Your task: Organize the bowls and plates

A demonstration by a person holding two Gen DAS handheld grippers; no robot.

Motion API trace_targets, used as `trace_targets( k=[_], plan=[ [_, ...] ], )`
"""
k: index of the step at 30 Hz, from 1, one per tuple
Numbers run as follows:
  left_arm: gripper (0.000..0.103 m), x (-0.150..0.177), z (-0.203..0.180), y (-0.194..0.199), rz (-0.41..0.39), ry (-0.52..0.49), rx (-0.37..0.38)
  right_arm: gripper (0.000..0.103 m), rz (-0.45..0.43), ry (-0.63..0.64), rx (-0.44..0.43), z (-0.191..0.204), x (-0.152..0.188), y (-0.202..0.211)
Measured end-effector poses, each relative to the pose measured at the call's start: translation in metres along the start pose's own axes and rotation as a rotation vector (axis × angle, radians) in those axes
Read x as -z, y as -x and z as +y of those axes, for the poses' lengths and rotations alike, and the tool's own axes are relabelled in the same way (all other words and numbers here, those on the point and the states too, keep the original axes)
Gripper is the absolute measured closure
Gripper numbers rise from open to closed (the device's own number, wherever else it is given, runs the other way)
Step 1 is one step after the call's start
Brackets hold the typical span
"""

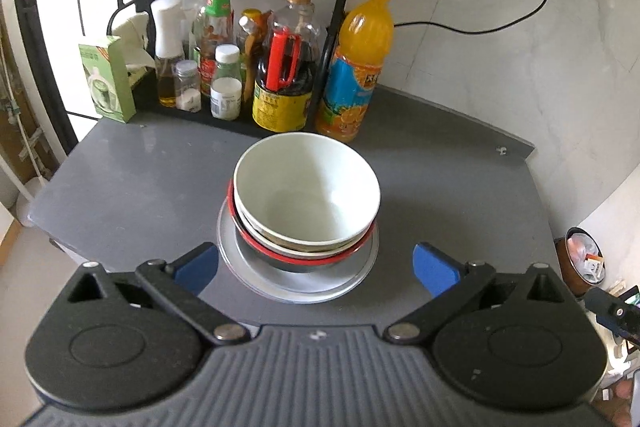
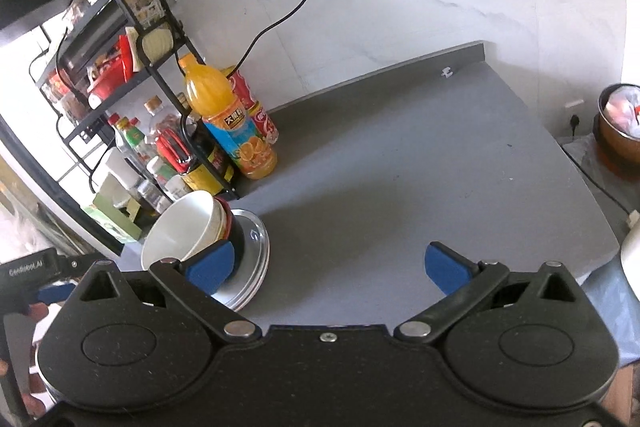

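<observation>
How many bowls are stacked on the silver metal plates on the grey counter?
3 visible: a white round bowl on top, a cream bowl nested beneath it, and a red-rimmed black bowl at the bottom, resting on the plates. More may be hidden inside the stack.

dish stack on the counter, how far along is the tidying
Looks nearly done: the white bowl sits nested in other bowls on the plates, one pile on the counter. Nothing is in hand: left gripper and right gripper are both open and empty. No loose dishes show on the counter.
</observation>
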State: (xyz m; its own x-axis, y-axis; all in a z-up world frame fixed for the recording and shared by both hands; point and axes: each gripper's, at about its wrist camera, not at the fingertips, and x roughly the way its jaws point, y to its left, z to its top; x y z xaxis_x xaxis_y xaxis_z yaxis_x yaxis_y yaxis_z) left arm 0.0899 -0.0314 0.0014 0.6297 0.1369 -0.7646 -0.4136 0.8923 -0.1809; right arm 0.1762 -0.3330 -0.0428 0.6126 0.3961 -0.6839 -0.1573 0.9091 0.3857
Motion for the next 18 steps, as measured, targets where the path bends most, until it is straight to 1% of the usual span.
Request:
trace_targets(
  k=[4, 8, 13, 15, 18],
  plan=[
    [0.000, -0.003, -0.001, 0.017, -0.030, -0.001, 0.000, 0.000, -0.004, 0.017, 0.023, 0.006, -0.003, 0.007],
    [0.000, -0.003, -0.002, 0.028, -0.052, -0.002, 0.021, 0.000, -0.008, 0.044, 0.026, 0.012, -0.004, 0.014],
    [0.000, 0.000, -0.002, 0.039, -0.072, -0.024, 0.020, 0.000, -0.027, 0.102, 0.053, 0.025, -0.005, 0.024],
    [0.000, 0.001, -0.002, 0.044, -0.077, -0.035, 0.015, 0.000, -0.031, 0.108, 0.050, 0.029, -0.005, 0.028],
    [0.000, 0.005, -0.002, 0.051, -0.107, -0.055, 0.003, 0.000, -0.033, 0.138, 0.049, 0.037, -0.004, 0.031]
  ],
)
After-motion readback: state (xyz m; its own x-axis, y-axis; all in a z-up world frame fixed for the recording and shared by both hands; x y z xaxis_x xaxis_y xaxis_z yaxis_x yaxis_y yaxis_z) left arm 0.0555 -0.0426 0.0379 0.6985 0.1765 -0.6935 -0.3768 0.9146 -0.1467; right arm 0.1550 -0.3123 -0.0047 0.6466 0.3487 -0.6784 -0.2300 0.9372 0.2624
